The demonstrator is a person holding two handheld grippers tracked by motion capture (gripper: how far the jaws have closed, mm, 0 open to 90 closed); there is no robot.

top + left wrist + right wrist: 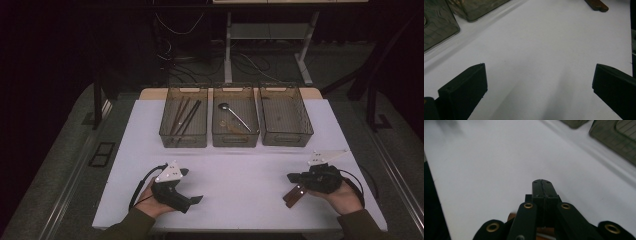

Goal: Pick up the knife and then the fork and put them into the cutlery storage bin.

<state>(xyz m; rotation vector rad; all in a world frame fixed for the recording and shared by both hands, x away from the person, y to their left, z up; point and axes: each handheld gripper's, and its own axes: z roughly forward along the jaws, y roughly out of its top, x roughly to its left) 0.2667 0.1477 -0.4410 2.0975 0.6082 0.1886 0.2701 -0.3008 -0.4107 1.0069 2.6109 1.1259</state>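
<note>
As seen from the high view: white worktop [240, 165], three clear bins along its far edge, at upper centre of the frame. Dark sticks [183, 117] in the left bin [183, 141], spoon [233, 114] in the middle bin [235, 141], nothing to make out in the right bin [286, 140]. Lower left, left claw [192, 186] resting on the worktop. Lower right, right claw [292, 177] pointing toward frame centre, with a short brown wooden piece [295, 194] lying flat just below its tip, close beside it or partly under it; whether touching, cannot tell.

Seen along the left claw [539, 82]: jaws spread wide, bare worktop between them, nothing gripped. Wooden piece [597, 5] well apart, at the top right edge of the frame; bin corners at upper left.

Seen along the right claw [542, 182]: jaws pressed together, nothing pinched between them. Brown of the wooden piece [512, 217] peeking out low in the frame, under the claw body and behind the tips, not ahead of them.

Judging by looks: light, stiff, not fragile, smooth enough to slide on the worktop. Probably best taken across the narrow width near the middle, so as not to tip or swing. Needs the right claw drawn back and opened first, since the piece sits behind the tips.
</note>
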